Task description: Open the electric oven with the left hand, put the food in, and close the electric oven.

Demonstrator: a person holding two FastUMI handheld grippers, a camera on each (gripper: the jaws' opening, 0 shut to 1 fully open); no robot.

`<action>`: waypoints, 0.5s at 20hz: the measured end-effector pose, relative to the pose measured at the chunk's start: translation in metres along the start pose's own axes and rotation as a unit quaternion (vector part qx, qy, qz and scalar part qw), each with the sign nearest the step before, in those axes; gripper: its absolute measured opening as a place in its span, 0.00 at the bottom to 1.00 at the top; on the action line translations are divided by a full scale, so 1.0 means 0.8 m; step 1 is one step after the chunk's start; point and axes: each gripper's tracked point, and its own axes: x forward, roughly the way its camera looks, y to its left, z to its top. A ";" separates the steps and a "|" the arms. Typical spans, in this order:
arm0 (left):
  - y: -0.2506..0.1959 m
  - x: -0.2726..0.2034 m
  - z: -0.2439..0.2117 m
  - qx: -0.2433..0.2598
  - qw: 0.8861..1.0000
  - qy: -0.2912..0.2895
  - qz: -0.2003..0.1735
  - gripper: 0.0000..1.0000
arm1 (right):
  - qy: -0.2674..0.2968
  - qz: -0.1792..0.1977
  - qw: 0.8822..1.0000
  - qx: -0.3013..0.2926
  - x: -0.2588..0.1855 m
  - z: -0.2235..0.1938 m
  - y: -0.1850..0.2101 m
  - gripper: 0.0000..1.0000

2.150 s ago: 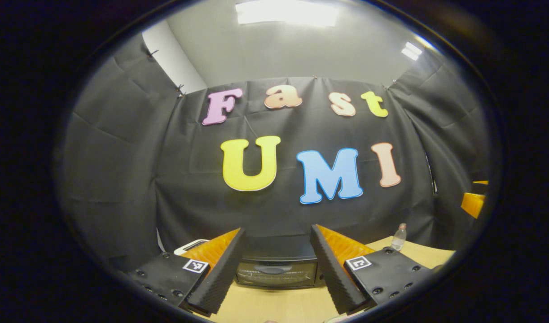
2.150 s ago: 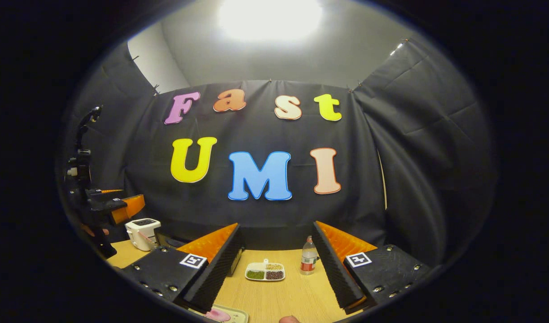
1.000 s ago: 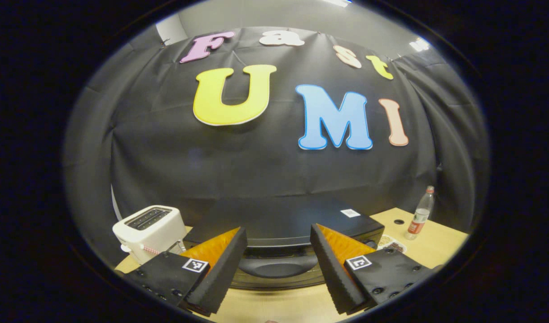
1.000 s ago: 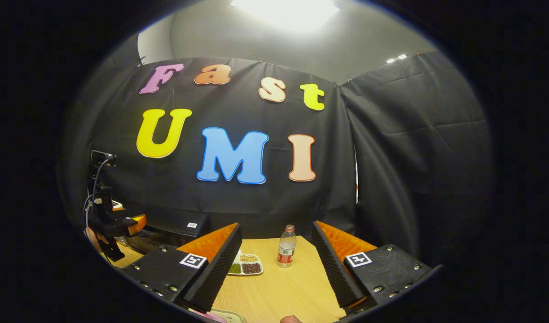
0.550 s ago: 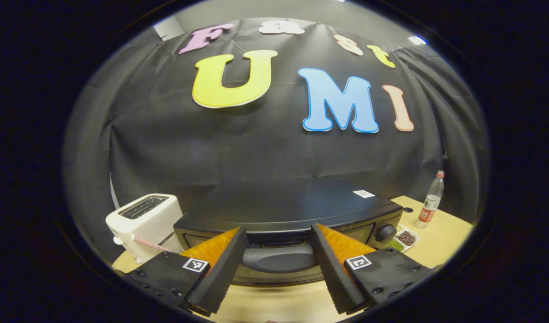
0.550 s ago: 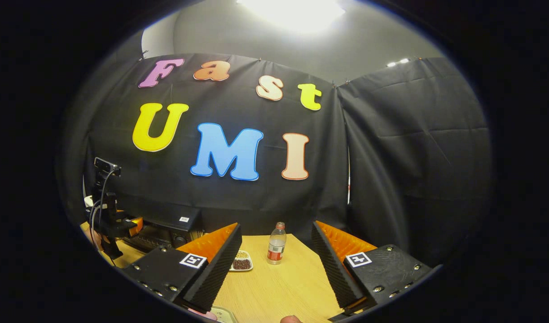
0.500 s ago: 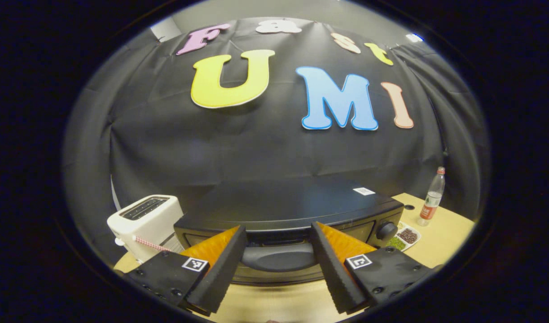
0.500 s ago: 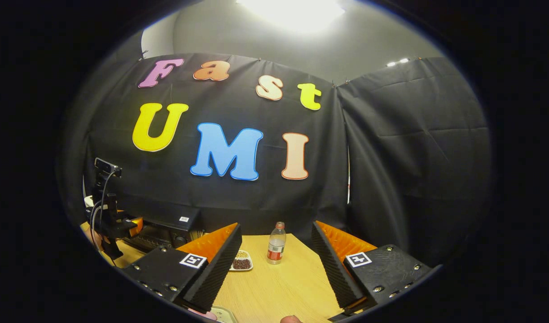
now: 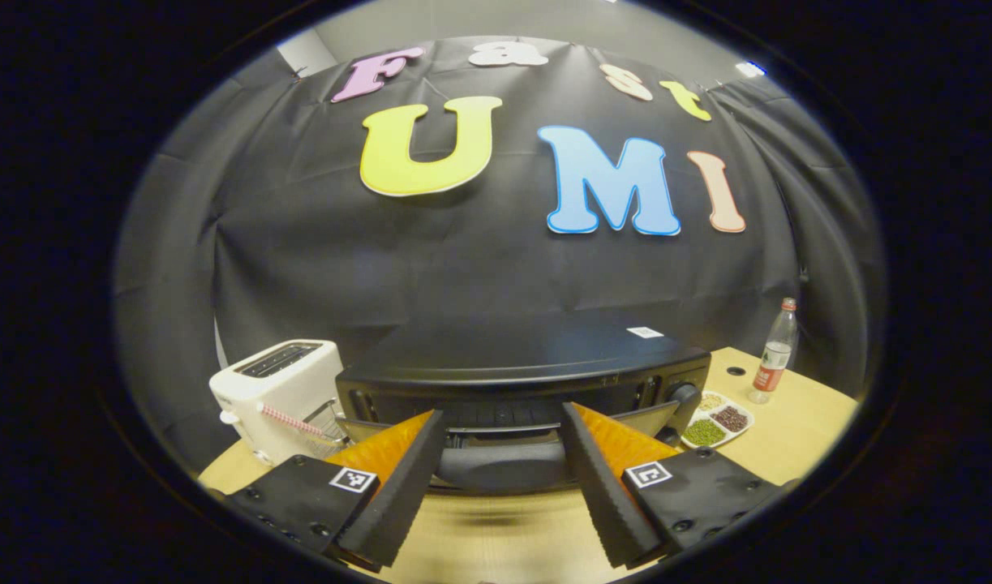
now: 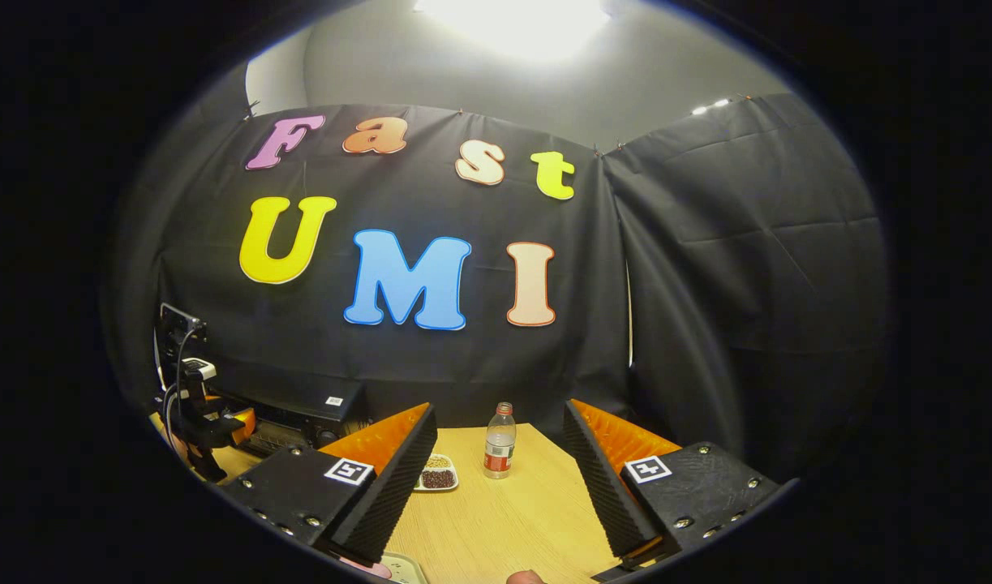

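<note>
The black electric oven (image 9: 528,357) stands in front of me in the left gripper view. Its door leans out a little at the top, leaving a narrow gap. The wide door handle (image 9: 500,466) lies between the fingers of my left gripper (image 9: 502,412), which is open and straddles it. In the right gripper view the oven (image 10: 301,414) sits at far left with the left gripper (image 10: 220,426) at its front. My right gripper (image 10: 500,408) hangs open over the wooden table (image 10: 512,527). A tray with something pink (image 10: 386,568) peeks in at the bottom edge.
A white toaster (image 9: 281,389) stands left of the oven. Right of the oven lie a divided dish of beans (image 9: 715,418) and a plastic bottle (image 9: 775,353). The dish (image 10: 437,474) and the bottle (image 10: 500,442) stand ahead of the right gripper.
The left gripper came down to the oven handle and drew back a little. The door has tipped outward at its top. The right gripper has barely shifted.
</note>
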 end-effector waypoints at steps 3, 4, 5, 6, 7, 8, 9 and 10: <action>0.002 -0.016 -0.013 -0.009 1.000 0.010 0.009 0.94 | 0.000 0.008 1.000 0.001 -0.003 0.000 -0.007 0.97; 0.002 -0.024 -0.019 -0.008 1.000 0.015 0.010 0.97 | 0.000 0.010 1.000 0.002 -0.005 0.001 -0.008 0.97; 0.003 -0.028 -0.022 -0.004 1.000 0.013 0.014 1.00 | 0.000 0.012 1.000 0.002 -0.006 0.002 -0.011 0.97; 0.002 -0.035 -0.031 0.004 1.000 0.022 0.016 0.98 | -0.001 0.015 1.000 0.003 -0.007 0.003 -0.013 0.97; 0.002 -0.040 -0.035 0.012 1.000 0.021 0.018 0.95 | -0.001 0.017 1.000 0.003 -0.009 0.002 -0.014 0.97; 0.002 -0.045 -0.042 0.014 0.999 0.026 0.018 1.00 | 0.000 0.020 1.000 0.003 -0.010 0.002 -0.016 0.97; 0.002 -0.050 -0.046 0.012 0.999 0.030 0.019 1.00 | -0.001 0.022 1.000 0.003 -0.011 0.001 -0.017 0.97; 0.001 -0.054 -0.053 0.010 0.999 0.036 0.021 1.00 | 0.000 0.024 1.000 0.003 -0.012 0.002 -0.019 0.97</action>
